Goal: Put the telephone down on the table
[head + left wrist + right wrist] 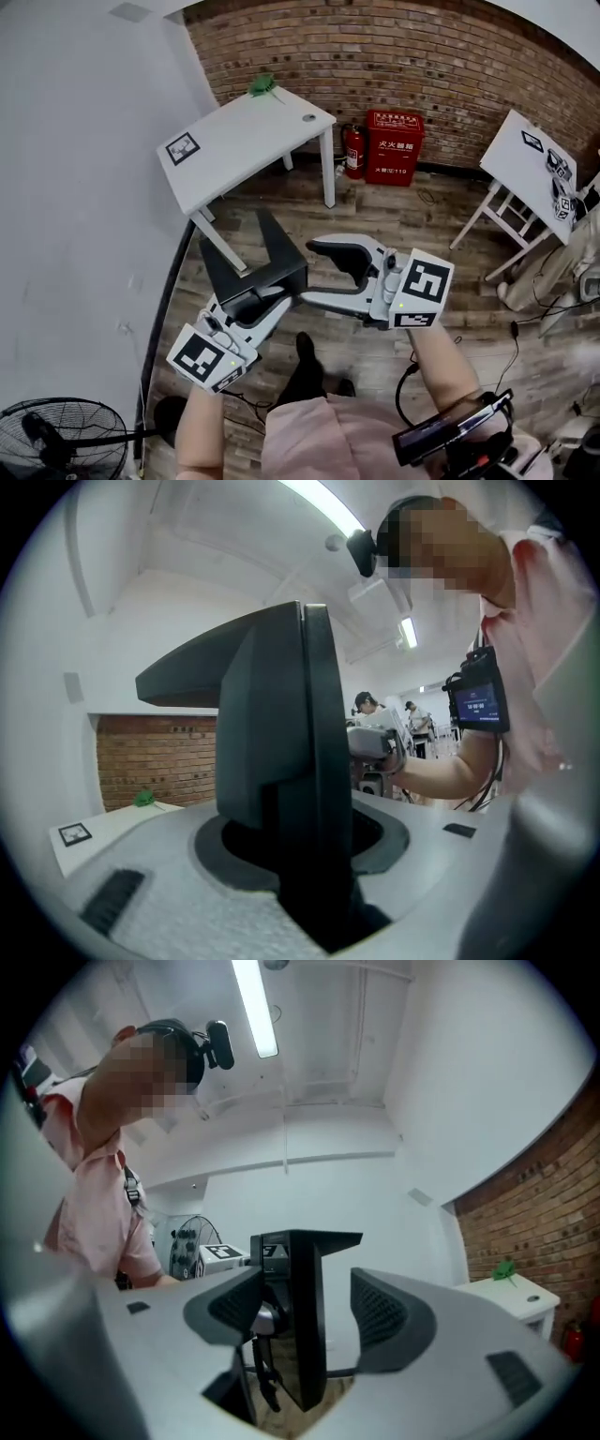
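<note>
The black telephone (255, 279) hangs in the air over the wooden floor, between the two grippers and well apart from any bench. The left gripper (267, 302) has it: the left gripper view shows its jaws partly closed on the foot of the telephone (281, 752), which stands up straight out of them and fills the middle of that view. The right gripper (314, 274) comes in from the right with its jaws spread wide. In the right gripper view one dark limb of the telephone (300, 1316) stands between the two ribbed pads, with clear air on the right side, so I judge that it carries none of the weight.

The white bench (246, 131) with the square marker card (182, 147) and a small green thing (262, 86) lies ahead and to the left, well apart from the jaws. The telephone's two limbs point up and away towards it. The left hand is on that side and holds the load, so the setting-down looks to be its work, once the telephone is carried forward over the top.
</note>
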The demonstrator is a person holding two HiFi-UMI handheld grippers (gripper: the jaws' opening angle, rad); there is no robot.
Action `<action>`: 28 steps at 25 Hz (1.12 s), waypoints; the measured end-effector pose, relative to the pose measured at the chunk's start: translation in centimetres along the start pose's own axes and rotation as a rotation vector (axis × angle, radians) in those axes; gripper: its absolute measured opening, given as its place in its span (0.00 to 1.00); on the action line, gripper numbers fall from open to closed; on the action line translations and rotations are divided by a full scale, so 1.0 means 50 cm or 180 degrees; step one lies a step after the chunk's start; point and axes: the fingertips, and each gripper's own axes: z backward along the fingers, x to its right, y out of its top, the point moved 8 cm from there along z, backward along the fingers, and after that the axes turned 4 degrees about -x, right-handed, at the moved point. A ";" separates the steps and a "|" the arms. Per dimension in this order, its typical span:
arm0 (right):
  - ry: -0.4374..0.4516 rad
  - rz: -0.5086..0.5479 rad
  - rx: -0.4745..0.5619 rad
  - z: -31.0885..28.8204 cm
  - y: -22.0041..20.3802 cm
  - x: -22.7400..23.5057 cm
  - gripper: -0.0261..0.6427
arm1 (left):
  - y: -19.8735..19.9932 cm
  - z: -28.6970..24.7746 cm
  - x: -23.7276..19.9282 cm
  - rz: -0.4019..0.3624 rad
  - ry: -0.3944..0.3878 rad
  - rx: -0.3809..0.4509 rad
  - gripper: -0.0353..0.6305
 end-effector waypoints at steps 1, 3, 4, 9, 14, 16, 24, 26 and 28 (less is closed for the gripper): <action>0.0070 -0.0008 -0.0041 -0.008 -0.006 0.010 0.48 | -0.007 -0.006 -0.007 0.0060 -0.0065 0.0040 0.31; 0.0201 -0.0042 -0.0091 -0.026 -0.017 0.034 0.48 | -0.019 -0.025 -0.024 0.0131 -0.0226 0.0097 0.31; 0.0259 -0.0063 -0.0097 -0.035 -0.021 0.048 0.48 | -0.025 -0.036 -0.034 0.0131 -0.0308 0.0102 0.31; 0.0604 -0.0056 -0.0026 -0.088 -0.034 0.125 0.38 | -0.056 -0.085 -0.111 0.0204 -0.0710 0.0053 0.31; 0.0643 -0.0105 -0.0030 -0.172 -0.041 0.233 0.30 | -0.072 -0.113 -0.248 0.0533 -0.0878 -0.0007 0.31; 0.0631 -0.0173 -0.0024 -0.187 -0.041 0.253 0.30 | -0.073 -0.117 -0.273 0.0569 -0.0884 -0.0013 0.31; 0.0503 -0.0156 -0.0032 -0.263 -0.030 0.364 0.30 | -0.085 -0.144 -0.417 0.0440 -0.0975 0.0113 0.31; 0.0473 -0.0150 -0.0027 -0.275 -0.026 0.384 0.30 | -0.085 -0.152 -0.442 0.0447 -0.0999 0.0146 0.31; 0.0445 -0.0145 -0.0031 -0.280 -0.025 0.404 0.30 | -0.086 -0.164 -0.461 0.0450 -0.1020 0.0163 0.31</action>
